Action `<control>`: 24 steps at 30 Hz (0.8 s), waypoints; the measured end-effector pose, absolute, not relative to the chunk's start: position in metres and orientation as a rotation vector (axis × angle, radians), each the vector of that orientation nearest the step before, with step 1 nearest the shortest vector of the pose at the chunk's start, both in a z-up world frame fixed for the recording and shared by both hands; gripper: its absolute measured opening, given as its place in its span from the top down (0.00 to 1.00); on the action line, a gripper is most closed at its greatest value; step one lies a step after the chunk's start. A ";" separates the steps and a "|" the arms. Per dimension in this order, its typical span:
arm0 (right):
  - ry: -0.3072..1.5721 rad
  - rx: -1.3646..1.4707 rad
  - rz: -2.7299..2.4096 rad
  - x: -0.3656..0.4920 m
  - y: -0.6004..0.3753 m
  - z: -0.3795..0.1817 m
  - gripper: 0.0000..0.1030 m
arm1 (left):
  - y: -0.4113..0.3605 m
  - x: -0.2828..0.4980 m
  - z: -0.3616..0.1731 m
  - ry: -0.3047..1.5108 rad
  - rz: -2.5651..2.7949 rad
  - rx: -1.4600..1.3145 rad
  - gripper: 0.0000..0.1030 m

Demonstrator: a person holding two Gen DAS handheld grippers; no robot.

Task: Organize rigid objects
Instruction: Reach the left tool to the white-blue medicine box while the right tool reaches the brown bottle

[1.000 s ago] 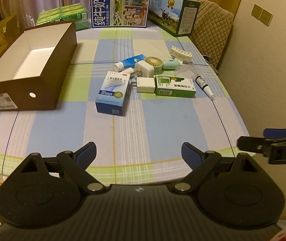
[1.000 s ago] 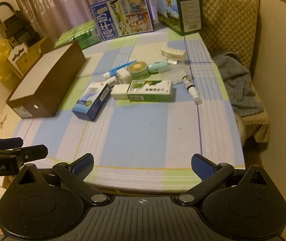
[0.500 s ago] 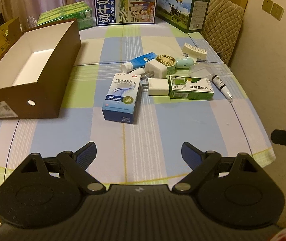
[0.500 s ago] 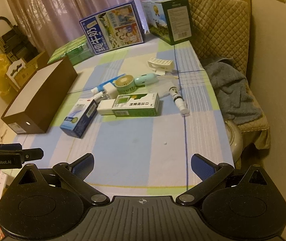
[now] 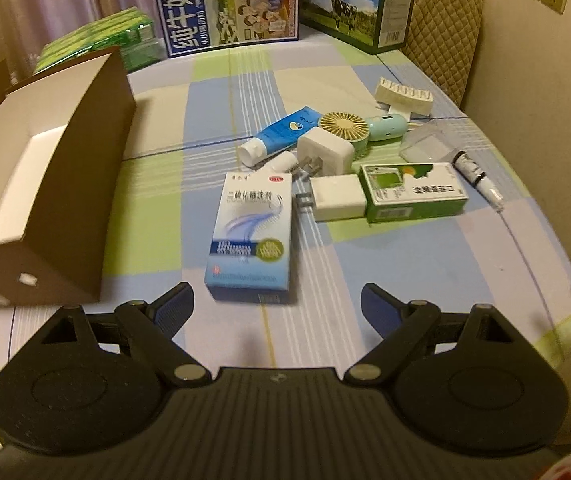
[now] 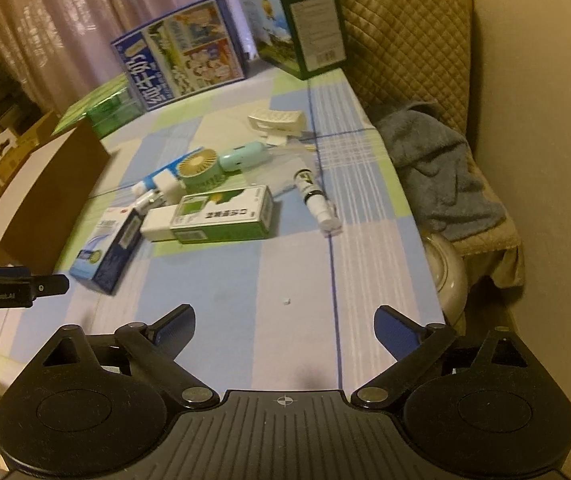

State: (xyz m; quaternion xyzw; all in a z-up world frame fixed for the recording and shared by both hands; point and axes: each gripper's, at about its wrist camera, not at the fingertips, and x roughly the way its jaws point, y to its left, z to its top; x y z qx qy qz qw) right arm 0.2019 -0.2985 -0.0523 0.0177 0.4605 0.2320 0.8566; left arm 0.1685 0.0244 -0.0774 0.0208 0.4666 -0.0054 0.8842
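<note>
Both grippers hover over the near edge of the table [image 5: 425, 264], nothing between the fingers of either. The left gripper [image 5: 277, 304] is spread wide; the right gripper [image 6: 285, 322] is wide too but its jaws are closing a bit. The clutter sits mid-table: blue-white box [image 5: 251, 236] nearest, white charger [image 5: 337, 197] touching the green box [image 5: 413, 193] to its right, tube [image 5: 281, 134] and fan [image 5: 345, 127] farther back. The brown box [image 5: 85, 184] is on the left, probably empty, though I can't see its whole floor.
</note>
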 end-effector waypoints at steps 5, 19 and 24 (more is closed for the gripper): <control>0.986 0.055 0.438 0.221 -0.295 -0.061 0.09 | 0.035 0.203 -0.093 1.012 -0.033 0.051 0.15; 0.989 0.019 0.403 0.266 -0.289 -0.076 0.09 | 0.048 0.272 -0.129 1.124 -0.066 0.068 0.23; 0.969 0.021 0.404 0.284 -0.297 -0.075 0.10 | 0.054 0.282 -0.142 1.162 -0.067 0.050 0.33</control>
